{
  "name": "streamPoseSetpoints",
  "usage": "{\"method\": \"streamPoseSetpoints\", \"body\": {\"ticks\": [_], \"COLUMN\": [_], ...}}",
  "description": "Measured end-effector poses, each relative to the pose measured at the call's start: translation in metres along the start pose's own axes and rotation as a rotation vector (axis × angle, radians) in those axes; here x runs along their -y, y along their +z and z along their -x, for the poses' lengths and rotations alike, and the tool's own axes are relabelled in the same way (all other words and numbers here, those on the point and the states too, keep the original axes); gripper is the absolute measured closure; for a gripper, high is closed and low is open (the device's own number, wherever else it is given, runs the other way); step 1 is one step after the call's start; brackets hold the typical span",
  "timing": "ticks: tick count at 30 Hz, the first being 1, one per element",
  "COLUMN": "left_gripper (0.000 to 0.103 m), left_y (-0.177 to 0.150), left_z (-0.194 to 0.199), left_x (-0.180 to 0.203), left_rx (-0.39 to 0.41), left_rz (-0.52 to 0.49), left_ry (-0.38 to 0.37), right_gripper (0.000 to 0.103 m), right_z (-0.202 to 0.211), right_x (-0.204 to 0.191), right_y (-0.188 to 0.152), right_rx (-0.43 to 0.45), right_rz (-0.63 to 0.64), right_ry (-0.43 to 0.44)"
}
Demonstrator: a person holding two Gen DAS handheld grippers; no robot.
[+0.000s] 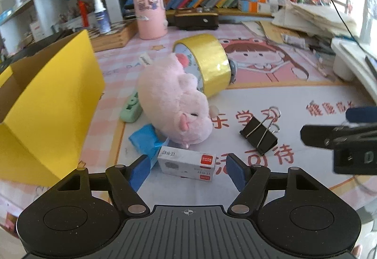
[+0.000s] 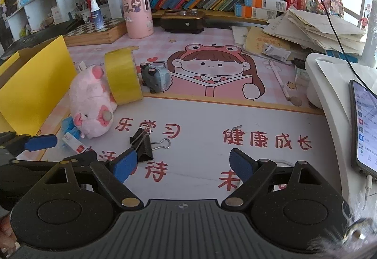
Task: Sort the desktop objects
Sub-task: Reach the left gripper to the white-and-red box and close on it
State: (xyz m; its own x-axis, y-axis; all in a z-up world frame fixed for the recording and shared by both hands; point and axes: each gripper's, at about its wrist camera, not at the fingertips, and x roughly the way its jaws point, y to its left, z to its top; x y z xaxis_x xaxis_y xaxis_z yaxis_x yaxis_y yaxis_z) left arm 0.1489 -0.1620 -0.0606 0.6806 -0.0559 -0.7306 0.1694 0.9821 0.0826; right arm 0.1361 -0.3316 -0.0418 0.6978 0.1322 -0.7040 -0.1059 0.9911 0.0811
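Staple box [image 1: 187, 165] lies crosswise between the open left claw [image 1: 188, 170].

In the left wrist view the yellow cardboard box [image 1: 47, 98] runs off the left edge, so its far side is unseen. The pink plush pig [image 1: 172, 101] covers part of the green eraser [image 1: 130, 105] and most of the blue crumpled wrapper [image 1: 147, 141]. The yellow tape roll [image 1: 209, 63] hides nearly all of the toy car [image 1: 232, 70] behind it. The right tongs [image 1: 339, 138] are cut by the right edge. The shelf items at upper left are blurred.

In the right wrist view the phone [image 2: 366, 127] is cropped at the right edge, its screen text too small to read. The left tongs [image 2: 35, 143] cover part of the staple box [image 2: 75, 143].
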Motion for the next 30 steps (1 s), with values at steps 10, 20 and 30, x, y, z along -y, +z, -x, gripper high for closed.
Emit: {"method": "streamPoseSetpoints", "body": {"ticks": [10, 20, 30], "left_gripper": [0.048, 0.035, 0.047], "left_y": [0.0, -0.006, -0.003], "left_z": [-0.005, -0.005, -0.008], "left_x": [0.005, 0.016, 0.015], "left_rx": [0.006, -0.002, 0.001], "left_rz": [-0.061, -0.129, -0.102], "left_ry": [-0.021, -0.004, -0.059], "right_gripper": [0.017, 0.017, 0.017], "right_z": [-0.002, -0.005, -0.005], "right_x": [0.0, -0.004, 0.0], "right_y": [0.003, 0.003, 0.002], "right_rx": [-0.005, -0.01, -0.014], "right_rz": [-0.008, 0.005, 0.005], "right_ry": [0.004, 0.018, 0.026]}}
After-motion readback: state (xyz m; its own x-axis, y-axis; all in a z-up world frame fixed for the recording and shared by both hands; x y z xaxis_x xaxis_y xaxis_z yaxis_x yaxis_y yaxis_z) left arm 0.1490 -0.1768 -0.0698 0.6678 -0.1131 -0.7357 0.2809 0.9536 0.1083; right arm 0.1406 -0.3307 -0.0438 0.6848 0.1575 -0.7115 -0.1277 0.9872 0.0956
